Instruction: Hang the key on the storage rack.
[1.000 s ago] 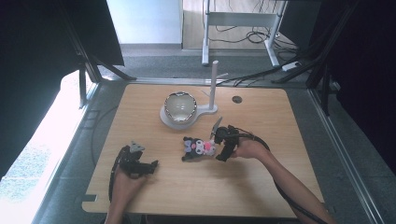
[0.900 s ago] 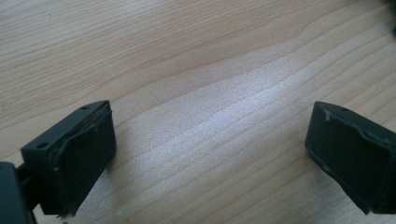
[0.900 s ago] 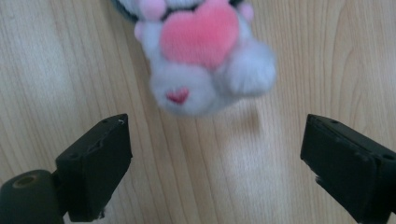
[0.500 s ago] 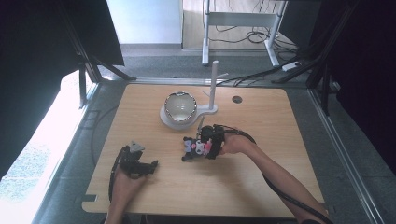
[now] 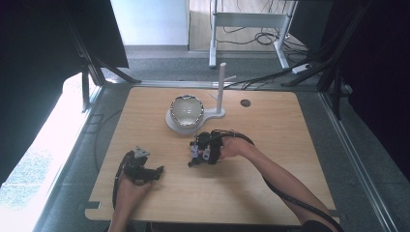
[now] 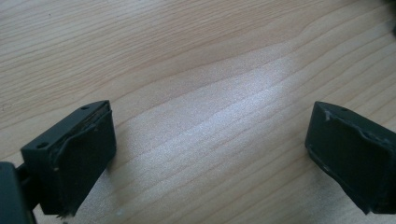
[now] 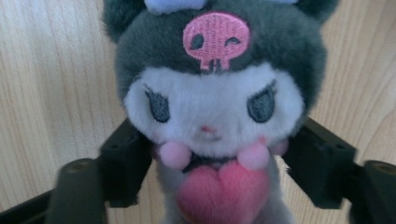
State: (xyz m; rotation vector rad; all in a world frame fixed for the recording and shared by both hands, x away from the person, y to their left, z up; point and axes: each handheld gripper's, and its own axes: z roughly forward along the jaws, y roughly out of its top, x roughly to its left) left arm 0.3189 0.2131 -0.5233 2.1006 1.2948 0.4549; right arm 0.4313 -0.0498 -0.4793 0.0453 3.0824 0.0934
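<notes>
Near the middle of the wooden table (image 5: 290, 145), slightly toward the person's side, lies a plush toy (image 7: 212, 116): dark grey hood with a pink skull emblem, white face, pink pompoms at the neck, pink heart on the chest. Around its neck and upper body sits the right gripper (image 7: 212, 186), jaws set on either side and touching the plush at the pompoms, closed onto it as far as the right gripper view lets one judge; seen from above, same gripper (image 5: 200, 153) over the toy (image 5: 194, 155), mostly covering it. Just beyond, toward the far edge, stands a shiny metal bowl (image 5: 185, 110) on a white base (image 5: 171, 126), with a white upright post (image 5: 221, 87) rising from the same base to one side. Bowl near the toy yet apart from it. Farther back on the tabletop, a small dark round spot (image 5: 245, 103). Well to the left and nearer the front edge rests the left gripper (image 5: 145, 170), held low over bare wood; in its own view, jaws spread wide (image 6: 210, 154), holding nothing, only wood grain between them. Between the two grippers, plain tabletop. Past the table's far edge, a white metal frame (image 5: 251, 19) and loose cables (image 5: 270, 36) on the floor.
</notes>
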